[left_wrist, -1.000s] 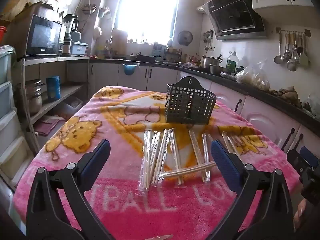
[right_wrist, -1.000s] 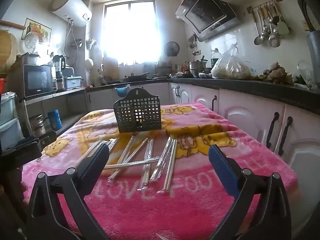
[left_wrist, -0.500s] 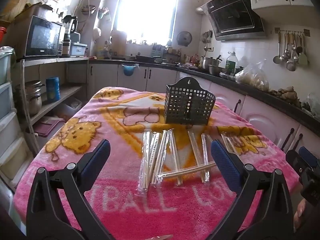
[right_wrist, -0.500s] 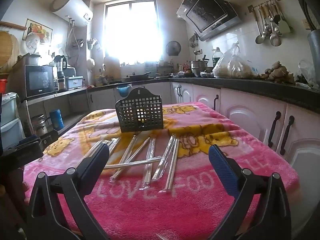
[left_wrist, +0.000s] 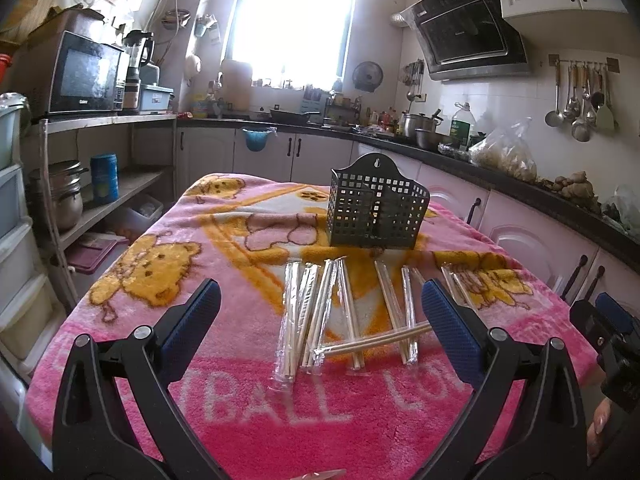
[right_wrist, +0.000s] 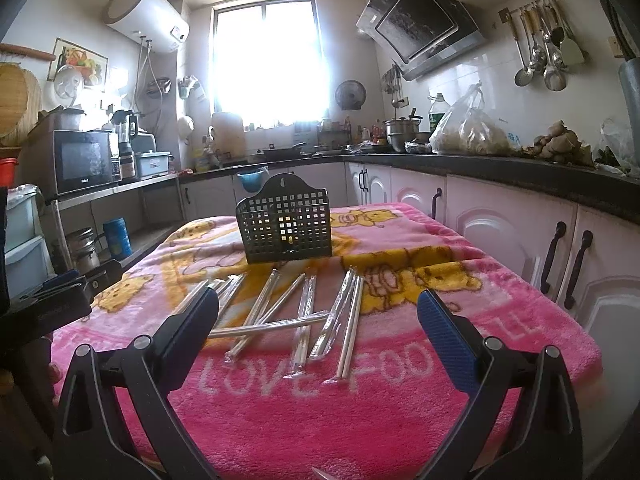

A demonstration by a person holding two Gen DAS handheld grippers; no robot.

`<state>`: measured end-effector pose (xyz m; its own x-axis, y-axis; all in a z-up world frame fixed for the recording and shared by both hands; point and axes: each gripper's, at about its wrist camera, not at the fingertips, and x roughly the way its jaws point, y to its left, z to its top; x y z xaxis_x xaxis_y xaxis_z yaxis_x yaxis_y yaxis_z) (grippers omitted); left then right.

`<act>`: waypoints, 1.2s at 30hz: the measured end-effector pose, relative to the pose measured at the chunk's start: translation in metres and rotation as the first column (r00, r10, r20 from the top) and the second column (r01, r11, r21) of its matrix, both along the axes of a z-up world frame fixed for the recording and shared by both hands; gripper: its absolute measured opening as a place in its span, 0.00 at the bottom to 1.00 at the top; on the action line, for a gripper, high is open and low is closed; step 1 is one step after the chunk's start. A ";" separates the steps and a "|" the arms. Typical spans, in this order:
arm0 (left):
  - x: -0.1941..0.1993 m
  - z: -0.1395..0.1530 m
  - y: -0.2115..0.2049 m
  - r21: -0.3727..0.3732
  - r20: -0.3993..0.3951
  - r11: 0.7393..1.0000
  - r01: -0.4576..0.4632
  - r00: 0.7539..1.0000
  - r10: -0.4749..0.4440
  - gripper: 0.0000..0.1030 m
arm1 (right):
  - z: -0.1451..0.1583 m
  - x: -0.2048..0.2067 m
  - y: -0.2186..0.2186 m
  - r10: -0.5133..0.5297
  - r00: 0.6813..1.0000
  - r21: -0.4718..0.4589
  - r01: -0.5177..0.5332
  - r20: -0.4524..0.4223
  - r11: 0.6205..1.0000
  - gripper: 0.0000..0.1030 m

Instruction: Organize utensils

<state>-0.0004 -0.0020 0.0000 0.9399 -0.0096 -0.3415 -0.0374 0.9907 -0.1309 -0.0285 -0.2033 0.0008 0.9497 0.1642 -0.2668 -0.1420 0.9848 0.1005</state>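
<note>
Pink blanket point(left_wrist: 224, 364) bears wrapped chopsticks point(left_wrist: 316, 312) at twelve o'clock; both left gripper point(left_wrist: 320, 332) and right gripper point(right_wrist: 318, 330) gape empty, and slick wrappers could slip.

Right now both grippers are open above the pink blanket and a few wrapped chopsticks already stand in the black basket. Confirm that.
Not quite. The black basket holds nothing; the left wrist view shows every wrapped chopstick pair lying flat on the pink blanket in front of it. The rest stands: the left gripper and right gripper are both open above the blanket.
</note>
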 end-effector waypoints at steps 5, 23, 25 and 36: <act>0.000 0.000 0.000 -0.002 -0.001 1.000 0.004 1.000 -0.004 0.89 | 0.000 0.000 0.001 -0.002 1.000 0.000 0.002 0.001 1.000 0.94; -0.001 0.002 0.001 -0.002 -0.001 1.000 0.005 1.000 -0.005 0.89 | -0.001 -0.001 0.001 0.001 1.000 -0.001 -0.001 0.004 1.000 0.94; -0.001 0.002 0.001 -0.003 0.000 1.000 0.005 1.000 -0.005 0.89 | -0.001 -0.001 0.001 0.000 1.000 0.002 0.000 0.005 1.000 0.94; 0.001 0.002 0.003 0.004 -0.008 1.000 -0.004 1.000 0.004 0.89 | -0.001 0.002 0.003 0.013 1.000 -0.008 -0.013 -0.008 1.000 0.94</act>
<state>0.0006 0.0009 0.0021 0.9371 -0.0044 -0.3492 -0.0427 0.9910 -0.1271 -0.0266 -0.1999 0.0001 0.9453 0.1742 -0.2757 -0.1538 0.9836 0.0940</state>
